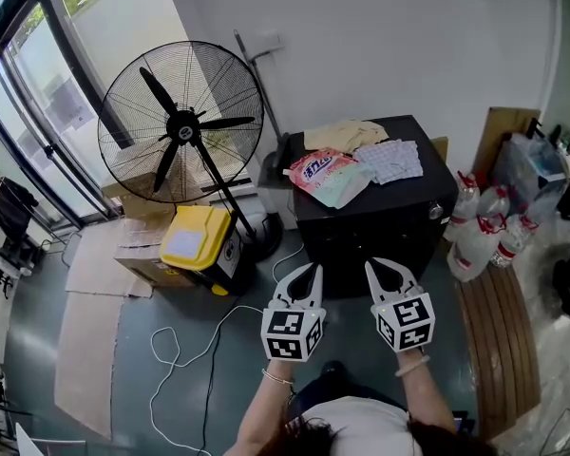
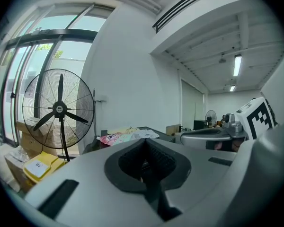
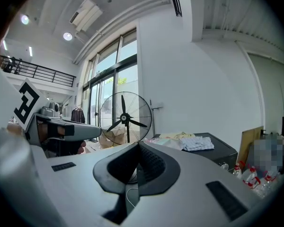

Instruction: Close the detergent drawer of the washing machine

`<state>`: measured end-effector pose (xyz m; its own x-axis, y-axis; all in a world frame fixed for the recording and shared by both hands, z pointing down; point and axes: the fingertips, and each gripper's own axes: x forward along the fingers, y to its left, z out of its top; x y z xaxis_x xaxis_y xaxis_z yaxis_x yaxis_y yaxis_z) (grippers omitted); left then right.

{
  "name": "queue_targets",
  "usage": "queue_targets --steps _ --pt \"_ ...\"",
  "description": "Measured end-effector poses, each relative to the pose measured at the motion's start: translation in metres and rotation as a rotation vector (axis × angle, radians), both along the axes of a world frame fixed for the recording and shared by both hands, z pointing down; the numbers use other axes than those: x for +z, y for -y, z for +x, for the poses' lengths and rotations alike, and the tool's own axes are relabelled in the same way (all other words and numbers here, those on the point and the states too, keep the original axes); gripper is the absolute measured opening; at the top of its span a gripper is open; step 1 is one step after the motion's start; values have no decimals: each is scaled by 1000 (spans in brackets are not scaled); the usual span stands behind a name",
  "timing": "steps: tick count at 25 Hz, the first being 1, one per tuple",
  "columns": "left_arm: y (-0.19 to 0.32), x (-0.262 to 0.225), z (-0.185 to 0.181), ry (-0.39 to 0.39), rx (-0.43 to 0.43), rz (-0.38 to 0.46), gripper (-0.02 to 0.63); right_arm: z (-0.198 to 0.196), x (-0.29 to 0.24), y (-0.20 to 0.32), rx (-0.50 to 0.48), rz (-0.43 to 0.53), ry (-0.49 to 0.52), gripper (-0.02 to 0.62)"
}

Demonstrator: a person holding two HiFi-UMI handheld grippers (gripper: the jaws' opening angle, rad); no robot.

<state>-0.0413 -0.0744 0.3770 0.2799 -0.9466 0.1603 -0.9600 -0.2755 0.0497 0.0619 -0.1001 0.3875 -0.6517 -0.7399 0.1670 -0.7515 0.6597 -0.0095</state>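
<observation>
The black washing machine (image 1: 380,218) stands against the white wall, its dark front facing me; I cannot make out the detergent drawer on it. On its lid lie a pink detergent bag (image 1: 320,171), a beige cloth (image 1: 345,136) and a white patterned cloth (image 1: 389,160). My left gripper (image 1: 309,270) and right gripper (image 1: 372,266) hover side by side just short of the machine's front, both shut with nothing between the jaws. The left gripper view shows the left gripper (image 2: 144,143) closed with the machine (image 2: 154,135) beyond it. The right gripper (image 3: 138,145) is aimed left of the machine (image 3: 217,150).
A large black pedestal fan (image 1: 180,122) stands left of the machine, with a yellow-lidded box (image 1: 198,237) and flattened cardboard (image 1: 90,340) beside it. A white cable (image 1: 185,350) loops over the floor. Plastic bottles (image 1: 480,226) and a wooden slatted bench (image 1: 499,331) sit at the right.
</observation>
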Motion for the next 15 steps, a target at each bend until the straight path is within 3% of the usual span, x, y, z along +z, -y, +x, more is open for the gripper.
queue_targets --steps 15 --pt "-8 4 9 -12 -7 -14 18 15 -11 -6 18 25 10 28"
